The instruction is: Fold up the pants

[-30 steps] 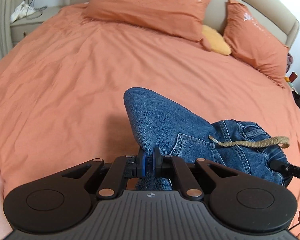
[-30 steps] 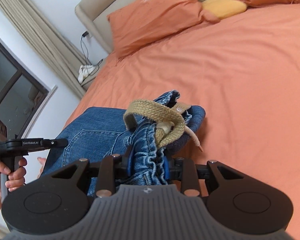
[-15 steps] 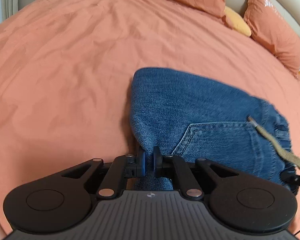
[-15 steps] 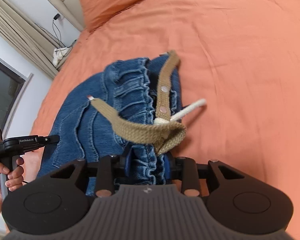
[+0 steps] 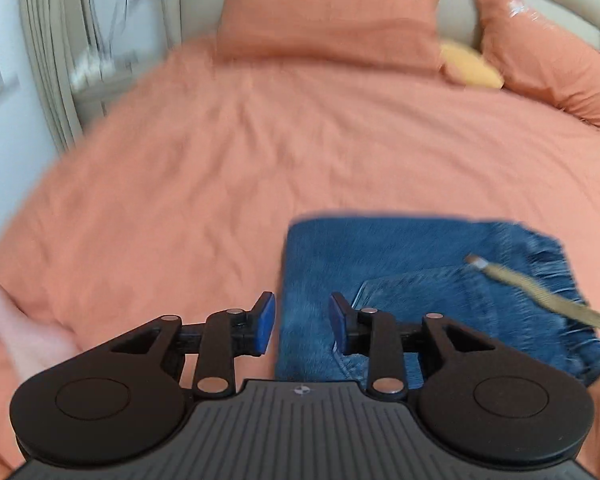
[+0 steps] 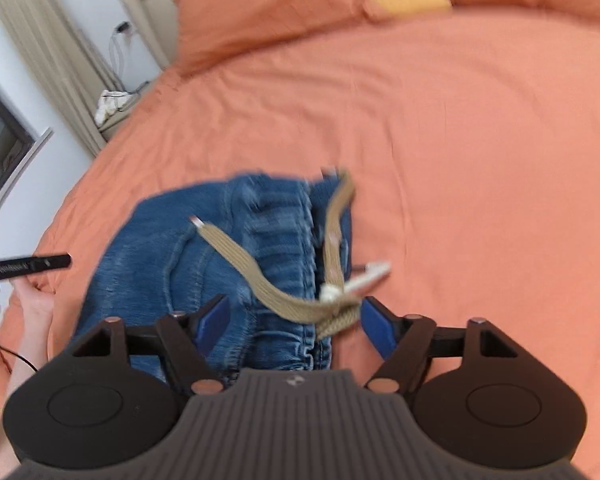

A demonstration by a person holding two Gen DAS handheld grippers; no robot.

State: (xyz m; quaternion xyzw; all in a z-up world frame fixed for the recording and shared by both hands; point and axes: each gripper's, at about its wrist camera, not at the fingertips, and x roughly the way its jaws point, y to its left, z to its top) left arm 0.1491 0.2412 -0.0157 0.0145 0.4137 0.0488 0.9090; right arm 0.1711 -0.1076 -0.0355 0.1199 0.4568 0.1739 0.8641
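Left wrist view: the left gripper (image 5: 300, 322) has just spread its jaws, freeing the folded pants (image 5: 420, 280) at lower right on the bed (image 5: 220, 160); a withdrawing pad may catch the edge.

Right wrist view: the right gripper (image 6: 294, 326) has just opened wide, pads clear of the waistband; the loose drawstring (image 6: 260, 276) could snag and undo the fold.

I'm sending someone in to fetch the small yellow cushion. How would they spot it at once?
Start at the beige headboard of the bed with the orange duvet. Two large orange pillows lean against it, and the yellow cushion sits tucked in the gap between them. It is the only yellow thing there, and much smaller than either pillow.
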